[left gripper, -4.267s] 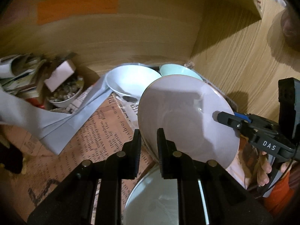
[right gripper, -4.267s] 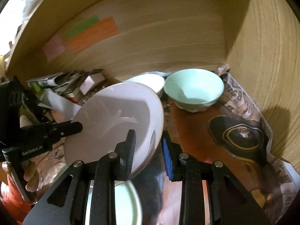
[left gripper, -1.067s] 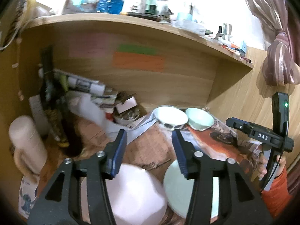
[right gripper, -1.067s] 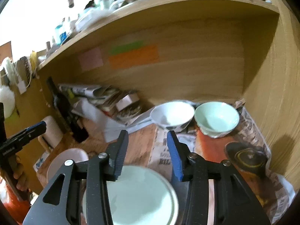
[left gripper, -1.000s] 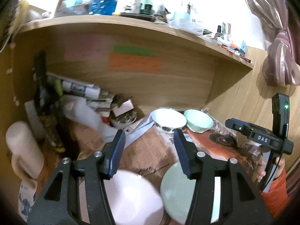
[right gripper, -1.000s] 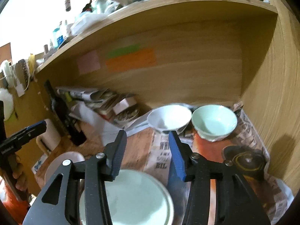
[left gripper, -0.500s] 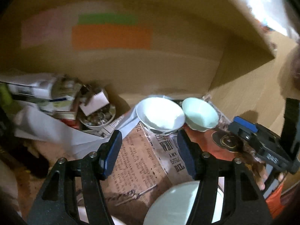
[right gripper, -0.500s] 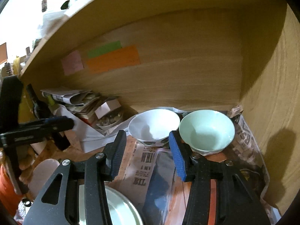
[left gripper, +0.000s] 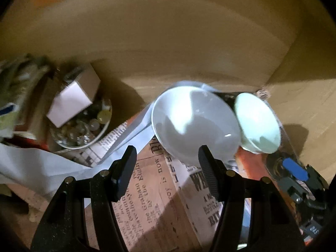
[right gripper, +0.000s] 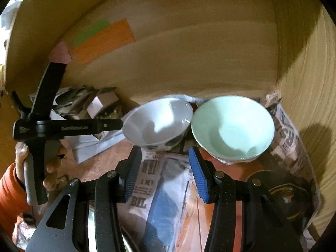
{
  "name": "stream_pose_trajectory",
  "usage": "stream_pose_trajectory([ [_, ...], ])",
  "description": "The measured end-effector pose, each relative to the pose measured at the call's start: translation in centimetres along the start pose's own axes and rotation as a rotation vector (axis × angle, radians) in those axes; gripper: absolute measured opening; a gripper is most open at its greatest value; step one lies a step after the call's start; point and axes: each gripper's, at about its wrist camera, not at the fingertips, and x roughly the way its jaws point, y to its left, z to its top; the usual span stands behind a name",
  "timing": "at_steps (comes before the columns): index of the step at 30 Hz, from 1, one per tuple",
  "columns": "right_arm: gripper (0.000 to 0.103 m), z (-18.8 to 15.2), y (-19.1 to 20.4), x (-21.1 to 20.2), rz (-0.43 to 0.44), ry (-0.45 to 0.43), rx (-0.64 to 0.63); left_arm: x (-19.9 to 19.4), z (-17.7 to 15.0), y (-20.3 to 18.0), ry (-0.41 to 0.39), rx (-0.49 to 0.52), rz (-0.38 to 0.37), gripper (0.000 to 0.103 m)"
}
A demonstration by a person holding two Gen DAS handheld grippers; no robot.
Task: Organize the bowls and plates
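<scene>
The white bowl (left gripper: 195, 124) sits toward the back of the wooden shelf on spread newspaper (left gripper: 147, 201), tilted slightly, with the pale green bowl (left gripper: 257, 124) just beside it on its right, their rims close enough that I cannot tell whether they touch. In the left wrist view the left gripper (left gripper: 167, 174) hangs just short of the white bowl, aimed steeply down at it; its jaws stand apart with only newspaper between them, and the right-hand finger's tip overlaps the bowl's near rim in the picture (contact cannot be judged there). From the right wrist view the same gripper (right gripper: 120, 124) reaches in from the left, its black tip at the white bowl's (right gripper: 157, 121) left rim, carried by a hand (right gripper: 35, 168) wrapped around the handle, an orange sleeve (right gripper: 10, 191) behind it. The right gripper (right gripper: 163, 168) is also parted and empty, its blue-padded fingers (right gripper: 197, 174) pointing down at the paper in front of the two bowls, the right finger lying just below the green bowl (right gripper: 233, 128) and the left one under the white bowl's foot. To the left of the bowls a dish of small round objects (left gripper: 84, 128) holds a small pale box (left gripper: 72, 100), and coloured paper notes (right gripper: 100, 40) are stuck on the back panel.
</scene>
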Motion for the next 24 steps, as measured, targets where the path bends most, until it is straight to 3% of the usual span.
stream_pose_trajectory([
  [5, 0.044, -0.2, -0.4, 1.1, -0.013, 0.031, 0.014, 2.3, 0.5, 0.2, 0.029, -0.002, 0.03, 0.055],
  [10, 0.044, -0.1, -0.6, 1.8, -0.032, 0.05, 0.017, 4.0, 0.7, -0.3, 0.084, 0.03, 0.006, 0.026],
  [11, 0.044, 0.0, -0.7, 1.9, -0.037, 0.052, 0.019, 4.2, 0.7, -0.4, 0.091, 0.038, 0.002, 0.024],
  [24, 0.044, 0.2, -0.5, 2.9, -0.073, 0.075, 0.007, 3.2, -1.0, -0.8, 0.139, 0.13, -0.046, 0.023],
])
